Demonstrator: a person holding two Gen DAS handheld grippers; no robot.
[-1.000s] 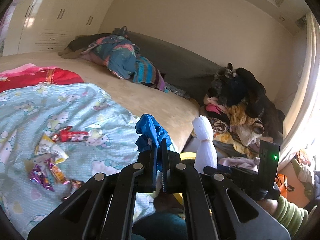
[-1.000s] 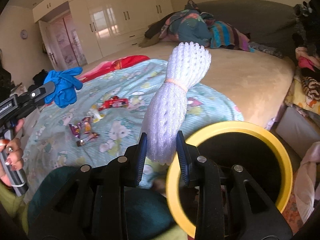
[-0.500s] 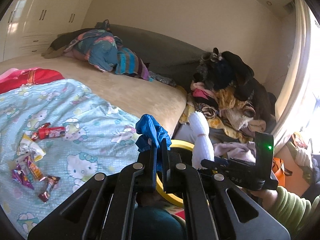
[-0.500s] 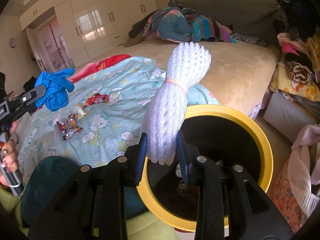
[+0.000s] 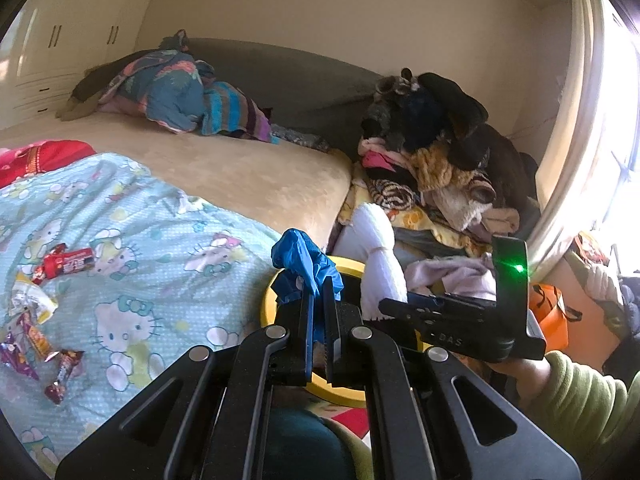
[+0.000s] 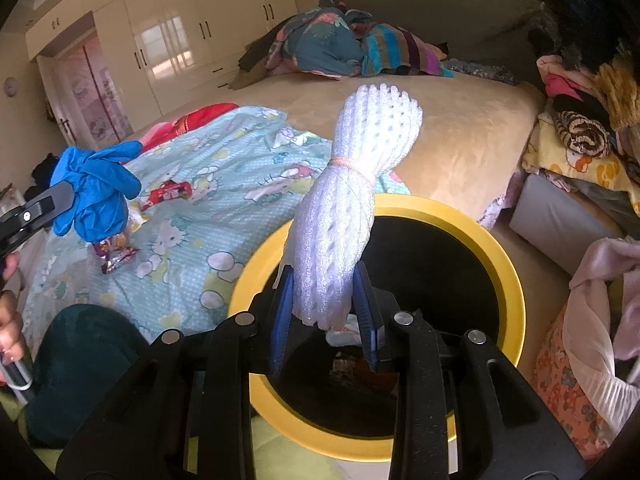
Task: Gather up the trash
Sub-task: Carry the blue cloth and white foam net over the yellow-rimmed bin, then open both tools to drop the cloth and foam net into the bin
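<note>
With the right gripper (image 6: pixel 326 312) clamped on a white foam net (image 6: pixel 352 204) above the yellow bin (image 6: pixel 508 280) and the left gripper (image 5: pixel 316 312) pinching a blue glove (image 5: pixel 304 260) nearby, neither is dropped, and candy wrappers (image 5: pixel 36 328) wait on the bed (image 5: pixel 240 172).

Left gripper (image 5: pixel 316 300): jaws nearly together, pinched on a blue glove (image 5: pixel 304 256); tilted slightly downward. In the right wrist view it sits at the far left edge, with the left hand (image 6: pixel 10 328) wrapped round its handle, fingers curled.

Right gripper (image 6: pixel 324 300): jaws part-way apart, pads pressing both sides of a white foam net bundle (image 6: pixel 352 200), angled downward. Right hand at its rear, green sleeve (image 5: pixel 584 396) visible at the lower right.
</note>
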